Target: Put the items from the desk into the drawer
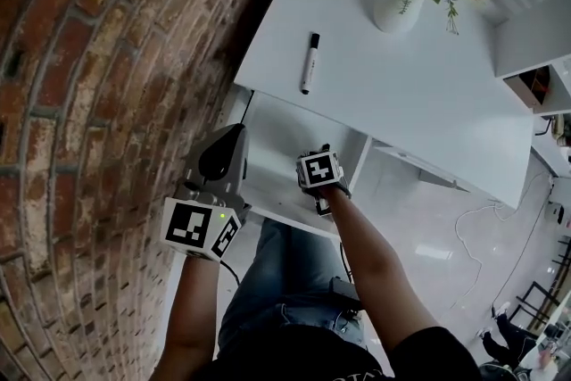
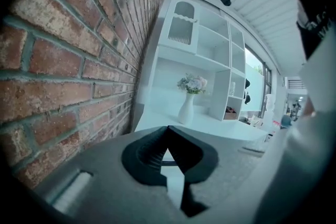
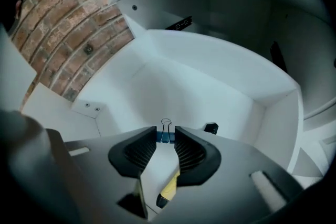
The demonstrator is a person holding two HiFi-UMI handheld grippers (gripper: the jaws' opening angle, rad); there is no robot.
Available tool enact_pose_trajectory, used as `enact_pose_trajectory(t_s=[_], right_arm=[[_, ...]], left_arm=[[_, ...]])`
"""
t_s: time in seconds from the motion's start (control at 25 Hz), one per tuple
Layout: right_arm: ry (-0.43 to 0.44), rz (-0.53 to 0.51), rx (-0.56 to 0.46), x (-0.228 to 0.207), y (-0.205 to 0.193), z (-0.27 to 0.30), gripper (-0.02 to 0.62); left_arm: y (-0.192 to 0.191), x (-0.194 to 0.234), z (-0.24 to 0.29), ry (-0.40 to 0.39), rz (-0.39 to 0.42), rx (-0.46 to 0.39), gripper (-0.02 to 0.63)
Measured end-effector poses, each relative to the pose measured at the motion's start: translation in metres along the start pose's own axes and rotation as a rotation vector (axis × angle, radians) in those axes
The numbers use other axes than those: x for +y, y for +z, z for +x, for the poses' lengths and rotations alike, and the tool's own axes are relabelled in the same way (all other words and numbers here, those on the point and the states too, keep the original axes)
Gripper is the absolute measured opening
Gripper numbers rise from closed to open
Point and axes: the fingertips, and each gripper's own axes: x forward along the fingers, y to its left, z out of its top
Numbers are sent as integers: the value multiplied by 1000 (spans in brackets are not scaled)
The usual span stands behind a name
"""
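Note:
My right gripper (image 3: 166,136) points down into the open white drawer (image 3: 205,76) and is shut on a small blue binder clip (image 3: 166,135), whose wire handle sticks out past the fingertips. In the head view this gripper (image 1: 322,206) hangs over the drawer (image 1: 277,134) below the desk's edge. A black-capped white marker (image 1: 310,62) lies on the white desk (image 1: 401,103). My left gripper (image 1: 235,133) is beside the brick wall, left of the drawer. In its own view the left gripper (image 2: 168,128) has its jaw tips touching and holds nothing.
A white vase of flowers (image 1: 399,6) stands at the back of the desk, also seen as the vase (image 2: 186,110). The brick wall (image 1: 98,103) runs along the left. A small black piece (image 3: 211,128) lies on the drawer floor. Something yellow and black (image 3: 169,190) shows behind the right jaws.

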Motion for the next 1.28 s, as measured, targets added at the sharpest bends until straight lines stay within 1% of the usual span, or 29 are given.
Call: enact_pose_trajectory(t_s=[0.12,0.16,0.24,0.28,0.4,0.44,0.48,0.52,0.6,0.64,0.76,0.8,0.92,1.2,1.28], right_arm=[[-153,-24,87,-29,-9,1,123],[-169,-35,89,-32,-7,4,123],[-150,-49,60,-31,1,9,128],[-143,-47,48,-30,3,9,140],[-143,-25,44,-31,3,0,221],[-150,-17,47,-31,2,-8,227],[-142,-6,41,-28,3,-15,229],[-102,7,15,-19,8,-21,227],[7,33,-54,5,21,-32,227],[21,43,-66,9,23,-40,227],[-72,65,-31,-8,20,-72,221],[-80,71,-30,-10,22,-82,221],[-59,72,-44,-4,28,-104,221],[27,2,-133,15,50,-156,213],[21,18,-116,14,45,-169,213]], left_arm=[[0,5,-5,23,-5,-4,2],[-1,6,-7,32,-10,-4,2],[-2,7,-8,43,-17,-3,2],[-2,8,-9,46,-17,-2,2],[3,11,-8,61,-21,-9,2],[6,11,-8,66,-25,-14,2],[9,11,-8,70,-28,-19,2],[13,10,-8,74,-30,-25,2],[21,7,-10,79,-33,-36,2],[26,5,-10,82,-34,-41,2],[41,-1,-11,92,-25,-62,2],[46,-3,-11,97,-17,-71,2],[60,-8,-14,112,-3,-96,2],[88,-21,-19,122,10,-148,2],[96,-22,-20,121,16,-165,2]])
